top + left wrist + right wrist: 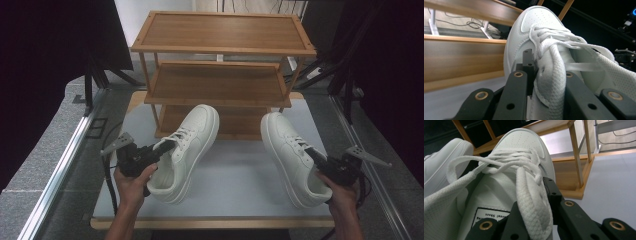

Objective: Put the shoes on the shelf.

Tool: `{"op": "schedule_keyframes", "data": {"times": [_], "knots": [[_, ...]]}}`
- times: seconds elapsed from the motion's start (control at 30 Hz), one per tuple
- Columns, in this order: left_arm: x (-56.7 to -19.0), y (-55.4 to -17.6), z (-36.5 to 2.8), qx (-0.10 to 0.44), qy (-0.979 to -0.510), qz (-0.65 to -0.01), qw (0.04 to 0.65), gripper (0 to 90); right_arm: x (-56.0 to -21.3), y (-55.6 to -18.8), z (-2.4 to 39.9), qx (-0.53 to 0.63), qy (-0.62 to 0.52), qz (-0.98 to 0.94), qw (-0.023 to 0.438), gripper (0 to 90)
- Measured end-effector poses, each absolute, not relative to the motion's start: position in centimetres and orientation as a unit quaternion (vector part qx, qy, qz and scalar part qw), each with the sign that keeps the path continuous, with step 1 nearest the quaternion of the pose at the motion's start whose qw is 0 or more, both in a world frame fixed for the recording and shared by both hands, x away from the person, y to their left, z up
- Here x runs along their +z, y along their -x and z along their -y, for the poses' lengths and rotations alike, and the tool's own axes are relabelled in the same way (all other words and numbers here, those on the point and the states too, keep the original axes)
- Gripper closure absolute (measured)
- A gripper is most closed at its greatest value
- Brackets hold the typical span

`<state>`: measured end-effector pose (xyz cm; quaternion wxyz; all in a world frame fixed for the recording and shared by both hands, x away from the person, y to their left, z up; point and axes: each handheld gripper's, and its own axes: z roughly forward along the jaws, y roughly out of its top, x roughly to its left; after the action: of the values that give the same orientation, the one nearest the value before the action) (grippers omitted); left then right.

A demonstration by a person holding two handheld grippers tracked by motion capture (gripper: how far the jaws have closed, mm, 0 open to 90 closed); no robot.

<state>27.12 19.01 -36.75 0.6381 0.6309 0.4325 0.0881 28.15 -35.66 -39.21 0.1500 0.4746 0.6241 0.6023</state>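
- The left gripper (159, 148) pinches the collar and tongue edge of the left white sneaker (187, 150); in the left gripper view its jaws press on either side of the padded fabric and laces.
- The right gripper (316, 155) clamps the lace-side upper of the right white sneaker (292, 152) in the same way, jaws pressed onto it.
- Both sneakers sit over the middle of the grey tabletop (235, 185), toes pointing at the wooden shoe rack (222, 47) along the far edge; the left one tilts with its toe raised near the rack's lowest shelf, well apart from its partner.
- The step looks like carrying the pair to a shelf. To do it well, keep each pinch deep on the upper rather than on loose lace, since the heel hangs heavy and may swing.
- Raise each toe above the shelf's front edge before moving forward, and keep the two sneakers parallel so they do not knock together.
- Set the soles flat before letting go.
- A tongue label (490, 216) in the right gripper view carries mirrored-looking print; "Shoes" seems readable, the rest is too small. No brand mark is visible.
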Motion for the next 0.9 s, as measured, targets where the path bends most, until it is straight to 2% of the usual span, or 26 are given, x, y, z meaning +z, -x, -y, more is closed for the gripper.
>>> {"op": "schedule_keyframes", "data": {"times": [0.47, 0.9], "knots": [[-35.0, -27.9, -19.5, 0.088, -0.621, -0.426, 0.652, 82.5, -36.2, -29.0, 33.8, 0.634, -0.465, -0.599, 0.153, 84.2], [-33.8, -29.8, -18.8, 0.091, -0.621, -0.422, 0.654, 82.4, -34.1, -31.4, 32.2, 0.629, -0.476, -0.594, 0.160, 84.1]]}}
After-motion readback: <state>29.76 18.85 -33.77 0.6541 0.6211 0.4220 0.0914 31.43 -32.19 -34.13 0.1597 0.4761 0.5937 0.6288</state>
